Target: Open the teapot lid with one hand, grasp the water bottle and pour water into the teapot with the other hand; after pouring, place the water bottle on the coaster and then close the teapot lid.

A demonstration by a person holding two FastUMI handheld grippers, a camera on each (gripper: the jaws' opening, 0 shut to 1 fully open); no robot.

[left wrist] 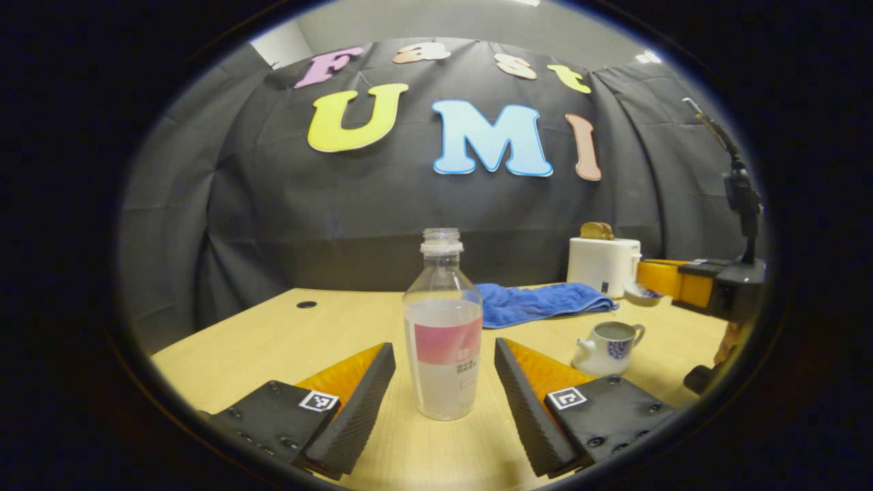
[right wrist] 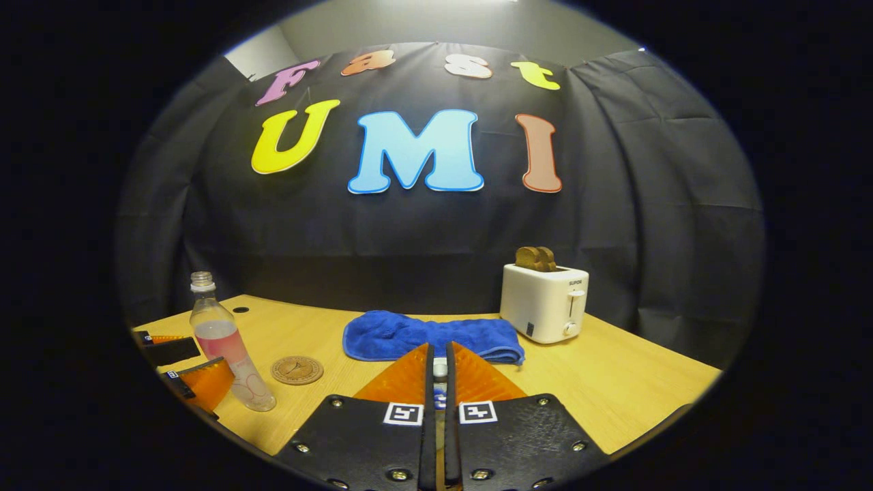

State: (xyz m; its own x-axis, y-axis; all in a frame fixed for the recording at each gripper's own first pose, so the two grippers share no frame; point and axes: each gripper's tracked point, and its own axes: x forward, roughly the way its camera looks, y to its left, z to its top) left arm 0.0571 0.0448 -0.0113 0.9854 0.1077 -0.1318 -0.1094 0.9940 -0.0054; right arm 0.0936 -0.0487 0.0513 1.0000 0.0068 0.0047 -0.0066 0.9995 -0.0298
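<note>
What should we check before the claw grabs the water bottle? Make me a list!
1. Teapot open: ok. Its lid is off, held up by the right claw.
2. Bottle top open: ok. The water bottle has no cap on its neck.
3. Bottle standing straight: ok. It is upright on the table.
4. Bottle lined up: ok. The left claw is open with one finger on each side, not pressing yet.
5. Coaster free for later: ok. Nothing lies on it.
6. Room left inside the teapot: cannot tell.
</note>
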